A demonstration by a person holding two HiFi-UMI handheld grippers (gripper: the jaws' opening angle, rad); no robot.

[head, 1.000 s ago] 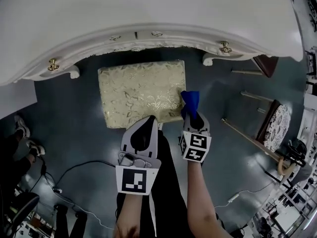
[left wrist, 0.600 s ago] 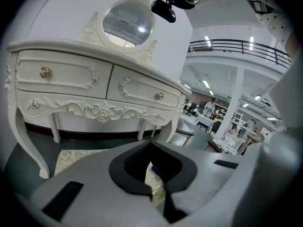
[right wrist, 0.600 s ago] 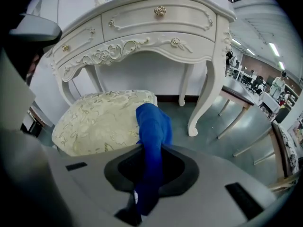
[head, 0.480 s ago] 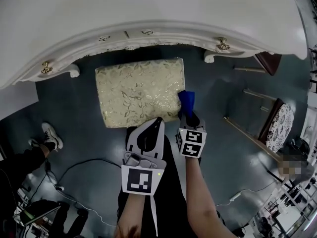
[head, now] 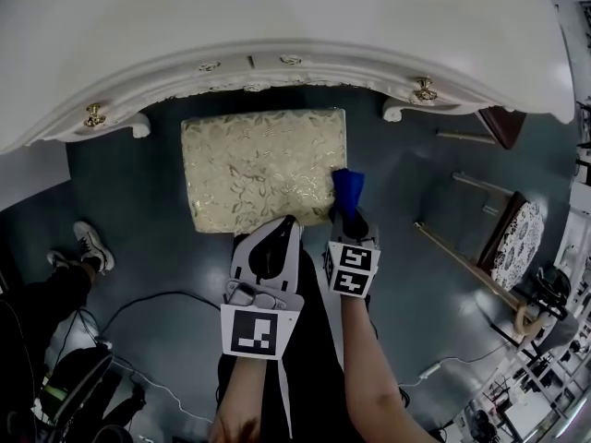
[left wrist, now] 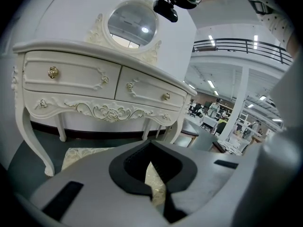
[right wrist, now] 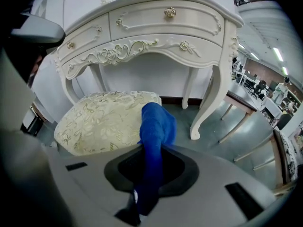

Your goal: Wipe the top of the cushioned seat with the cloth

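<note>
Before the white carved desk (head: 277,35) stands one cream floral cushioned seat (head: 263,169). Of two tongs, the right tongs (head: 349,214) clamp one blue cloth (head: 347,190) at the seat's near right corner, and the left tongs (head: 283,223) are closed and empty. Only the left gripper view shows one round mirror (left wrist: 131,23).

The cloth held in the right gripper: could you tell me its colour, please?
The cloth is plain bright blue; the right gripper view shows it best.
</note>
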